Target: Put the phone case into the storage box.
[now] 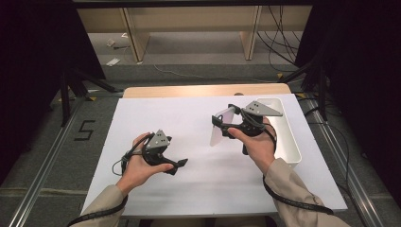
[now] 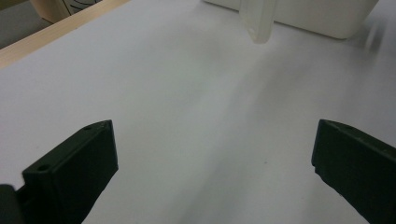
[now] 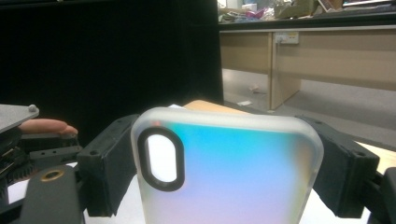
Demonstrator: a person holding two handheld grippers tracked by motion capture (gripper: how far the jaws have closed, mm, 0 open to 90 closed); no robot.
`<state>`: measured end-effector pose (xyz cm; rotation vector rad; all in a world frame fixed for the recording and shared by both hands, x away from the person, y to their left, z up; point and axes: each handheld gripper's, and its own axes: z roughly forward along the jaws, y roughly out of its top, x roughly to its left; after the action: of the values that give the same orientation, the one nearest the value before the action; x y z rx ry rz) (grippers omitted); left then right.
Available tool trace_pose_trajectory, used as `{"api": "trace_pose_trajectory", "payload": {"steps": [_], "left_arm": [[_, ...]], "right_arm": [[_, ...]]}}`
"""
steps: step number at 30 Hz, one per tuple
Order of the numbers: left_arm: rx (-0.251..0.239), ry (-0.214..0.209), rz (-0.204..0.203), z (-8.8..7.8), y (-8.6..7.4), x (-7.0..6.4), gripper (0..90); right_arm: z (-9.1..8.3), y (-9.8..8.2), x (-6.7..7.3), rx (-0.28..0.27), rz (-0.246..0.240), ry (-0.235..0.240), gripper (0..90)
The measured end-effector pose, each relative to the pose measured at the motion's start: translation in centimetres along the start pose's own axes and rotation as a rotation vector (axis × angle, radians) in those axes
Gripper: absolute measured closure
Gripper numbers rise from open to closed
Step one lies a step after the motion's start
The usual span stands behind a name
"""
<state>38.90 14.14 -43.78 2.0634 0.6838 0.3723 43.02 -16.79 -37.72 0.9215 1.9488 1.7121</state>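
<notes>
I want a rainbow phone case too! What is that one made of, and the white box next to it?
The phone case looks like soft frosted plastic or silicone: matte, see-through at the rim, with a blue-to-pink sheen and a black ring round the camera hole. The right tool clamps its sides. The white box looks like hard, smooth plastic with thin walls.

Left gripper (image 1: 182,163): held low in the left hand (image 1: 137,165), palm up, fingers wrapped under the body, grey plate on top. Its 2 jaws stand wide apart, nothing between them.

Right gripper (image 1: 219,122): held higher in the right hand (image 1: 257,142), jaws pointing toward the person's left. The 2 jaws are spread wide and press on both edges of a phone case (image 3: 229,168), which stands upright between them.

Both forearms in beige sleeves, a cable trailing along each.
</notes>
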Motion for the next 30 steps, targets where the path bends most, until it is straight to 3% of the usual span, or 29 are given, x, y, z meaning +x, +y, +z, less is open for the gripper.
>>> {"api": "trace_pose_trajectory", "payload": {"steps": [30], "left_arm": [[0.004,0.021,-0.008,-0.2,-0.3,0.3,0.0]], "right_arm": [[-1.8,1.2,-2.9,-0.016,0.002,-0.071,18.7]]}}
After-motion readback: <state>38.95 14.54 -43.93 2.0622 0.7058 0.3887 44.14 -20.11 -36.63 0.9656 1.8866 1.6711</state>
